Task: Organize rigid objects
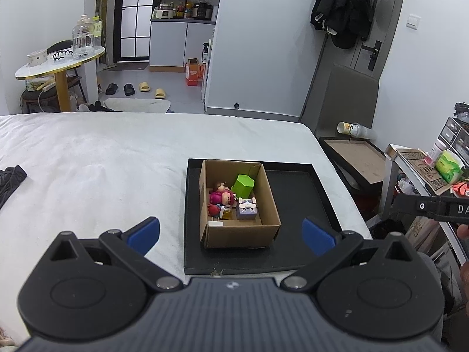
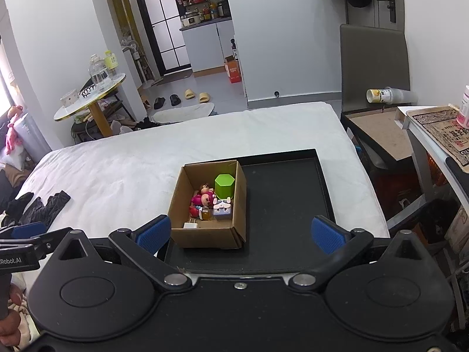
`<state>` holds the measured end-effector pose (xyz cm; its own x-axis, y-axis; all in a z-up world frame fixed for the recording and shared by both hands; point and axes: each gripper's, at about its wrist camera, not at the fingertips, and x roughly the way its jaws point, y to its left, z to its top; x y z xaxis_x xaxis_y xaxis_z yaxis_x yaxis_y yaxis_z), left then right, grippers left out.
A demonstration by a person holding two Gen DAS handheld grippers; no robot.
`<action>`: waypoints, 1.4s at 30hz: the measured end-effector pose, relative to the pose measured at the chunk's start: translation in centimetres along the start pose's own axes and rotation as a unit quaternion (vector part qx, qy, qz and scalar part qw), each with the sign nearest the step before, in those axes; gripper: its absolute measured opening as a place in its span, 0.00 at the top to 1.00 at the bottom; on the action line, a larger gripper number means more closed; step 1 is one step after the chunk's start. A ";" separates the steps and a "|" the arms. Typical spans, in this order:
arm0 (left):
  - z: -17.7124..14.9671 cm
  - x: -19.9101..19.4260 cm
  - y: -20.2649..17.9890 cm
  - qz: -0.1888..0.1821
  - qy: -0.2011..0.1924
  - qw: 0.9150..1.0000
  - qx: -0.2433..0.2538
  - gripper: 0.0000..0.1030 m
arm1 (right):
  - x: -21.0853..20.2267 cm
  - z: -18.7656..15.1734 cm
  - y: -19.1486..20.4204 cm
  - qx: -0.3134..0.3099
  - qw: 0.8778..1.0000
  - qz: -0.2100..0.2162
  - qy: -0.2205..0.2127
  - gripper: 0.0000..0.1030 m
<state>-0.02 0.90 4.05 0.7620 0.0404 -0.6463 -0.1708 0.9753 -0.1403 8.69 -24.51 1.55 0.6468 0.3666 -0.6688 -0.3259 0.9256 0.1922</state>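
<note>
On the white-sheeted bed (image 1: 102, 152), near its right edge, a shallow black rectangular tray (image 1: 296, 187) carries an open brown cardboard box (image 1: 240, 231) in its left half, crowded with a green hexagonal block (image 1: 243, 184), a pink doll figure (image 1: 222, 195) and a lilac cube toy (image 1: 247, 209). Both the left tool (image 1: 231, 233) and right tool (image 2: 240, 233) hang wide apart, empty. I'd lift pieces straight up, clear of the box walls; the tray's bare right half offers room.

The cardboard box (image 1: 239, 231) near wall hides the white charger (image 1: 215, 223) partly.
</note>
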 end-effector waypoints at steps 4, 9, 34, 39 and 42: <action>0.0 -0.2 -0.3 0.000 -0.003 1.000 0.003 0.00 | -0.1 -0.1 0.0 0.000 1.000 0.002 0.003 0.00; -0.2 -0.2 -0.4 0.000 -0.001 1.000 0.007 0.00 | -0.1 -0.2 0.0 -0.001 1.000 0.004 0.004 0.00; -0.5 -0.2 -0.3 0.000 0.000 1.000 0.012 0.00 | -0.1 -0.4 0.1 -0.004 1.000 0.003 0.008 0.00; -0.5 -0.2 -0.4 0.000 0.002 1.000 0.014 0.00 | 0.0 -0.3 0.1 -0.006 1.000 0.003 0.009 0.00; -0.5 -0.2 -0.5 0.000 0.004 1.000 0.016 0.00 | 0.0 -0.4 0.1 -0.006 1.000 0.004 0.010 0.00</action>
<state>-0.37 0.26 3.85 0.7568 0.0396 -0.6525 -0.1506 0.9819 -0.1151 8.39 -24.44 1.24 0.6304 0.3722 -0.6812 -0.3393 0.9214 0.1895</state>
